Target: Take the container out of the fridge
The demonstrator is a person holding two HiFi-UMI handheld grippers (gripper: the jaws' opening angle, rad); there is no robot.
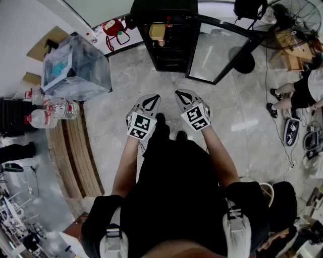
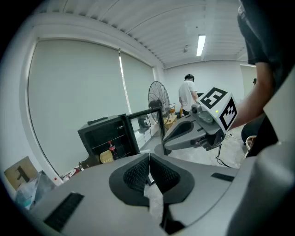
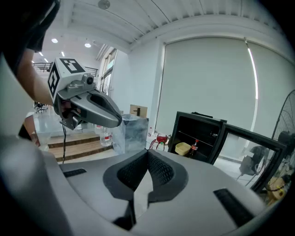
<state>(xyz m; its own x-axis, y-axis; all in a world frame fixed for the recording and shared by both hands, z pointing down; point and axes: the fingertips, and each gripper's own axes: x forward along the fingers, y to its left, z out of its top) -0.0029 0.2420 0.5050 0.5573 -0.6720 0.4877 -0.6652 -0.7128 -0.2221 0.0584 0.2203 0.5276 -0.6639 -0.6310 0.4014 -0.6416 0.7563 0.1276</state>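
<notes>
1. Both tongs are pressed together at the tips and pinch nothing. The pads of the left tongs (image 2: 149,157) touch each other, and the same is true for the right tongs (image 3: 147,155).
2. From my head view, I hold the left tongs (image 1: 151,99) and the right tongs (image 1: 182,93) side by side in front of my body. They are near each other but not touching, and both point toward the fridge (image 1: 161,9).
3. The fridge is black and stands on the floor (image 1: 151,85), well apart from my tongs. Its glass door (image 1: 214,50) is swung open to my right.
4. The container (image 1: 157,31) is yellow and sits on a shelf inside the fridge. In the right gripper view the container (image 3: 183,148) is just beside a cola bottle (image 3: 194,147), on the left of it.
5. A clear plastic box (image 1: 75,68) stands to the left of the fridge, beside wooden steps (image 1: 75,151).
6. Some water bottles (image 1: 50,113) lie near these steps.
7. A fan (image 1: 292,22) stands to the right of the door.
8. A person (image 1: 303,88) is at the right edge of the floor, and cables lie near.
</notes>
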